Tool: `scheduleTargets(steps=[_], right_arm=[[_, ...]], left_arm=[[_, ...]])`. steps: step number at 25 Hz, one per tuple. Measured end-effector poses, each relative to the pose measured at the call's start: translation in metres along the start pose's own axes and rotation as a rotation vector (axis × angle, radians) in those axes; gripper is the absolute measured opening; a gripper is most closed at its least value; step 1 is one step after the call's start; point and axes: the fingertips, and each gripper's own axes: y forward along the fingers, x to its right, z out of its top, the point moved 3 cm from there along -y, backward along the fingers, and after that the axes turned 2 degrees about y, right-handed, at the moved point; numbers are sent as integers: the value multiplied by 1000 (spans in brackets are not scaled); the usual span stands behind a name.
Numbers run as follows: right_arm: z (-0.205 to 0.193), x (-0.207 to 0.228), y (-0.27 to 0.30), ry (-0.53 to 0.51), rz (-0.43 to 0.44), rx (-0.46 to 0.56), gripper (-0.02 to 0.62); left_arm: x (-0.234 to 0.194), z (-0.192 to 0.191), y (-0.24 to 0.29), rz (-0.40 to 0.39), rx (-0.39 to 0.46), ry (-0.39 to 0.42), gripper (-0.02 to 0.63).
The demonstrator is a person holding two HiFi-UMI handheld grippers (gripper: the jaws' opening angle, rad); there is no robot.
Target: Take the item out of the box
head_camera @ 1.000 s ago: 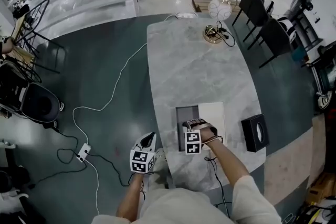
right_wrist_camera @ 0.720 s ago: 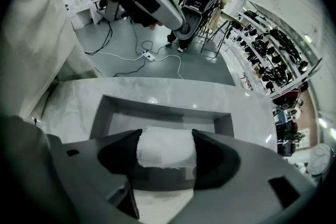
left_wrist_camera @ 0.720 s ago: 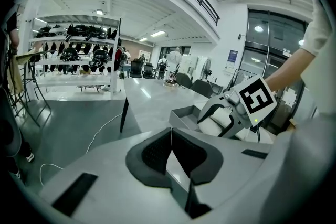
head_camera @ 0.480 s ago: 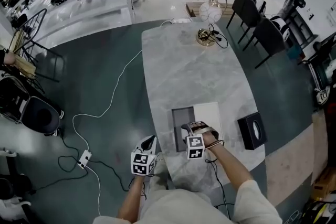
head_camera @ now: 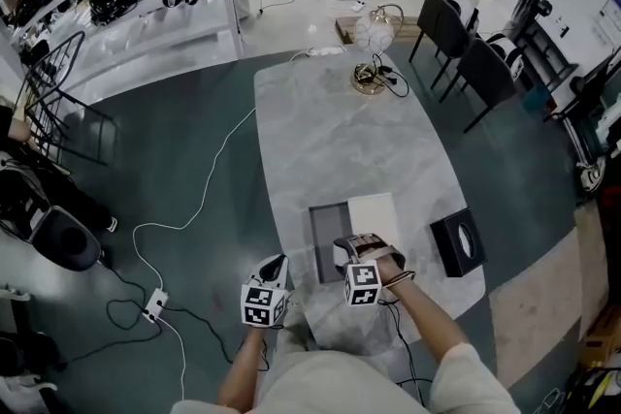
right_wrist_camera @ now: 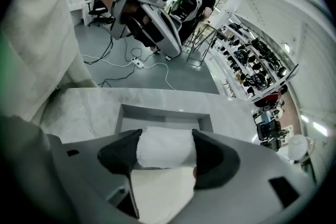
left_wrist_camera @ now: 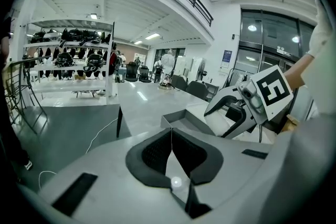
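White fluffy pad (right_wrist_camera: 164, 147), unseen in the head view, sits clamped by the right gripper (right_wrist_camera: 165, 157) at the shallow grey box (right_wrist_camera: 157, 111). Left gripper (left_wrist_camera: 170, 150), beside that box, is closed and empty.

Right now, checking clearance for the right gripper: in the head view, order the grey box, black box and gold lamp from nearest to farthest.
1. Grey box: just left of the right gripper holding the white item.
2. Black box: to its right.
3. Gold lamp: far end of the table.

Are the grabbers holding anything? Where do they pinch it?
The right gripper is shut on a white fluffy cloth, one jaw against each side. The left gripper holds nothing, jaws together.
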Motion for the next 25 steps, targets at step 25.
scheduleTargets(steps=[25], right_arm=[[-7,24,-69,616,-198,330,298]], left_arm=[[34,42,-19,10,75,89,15]])
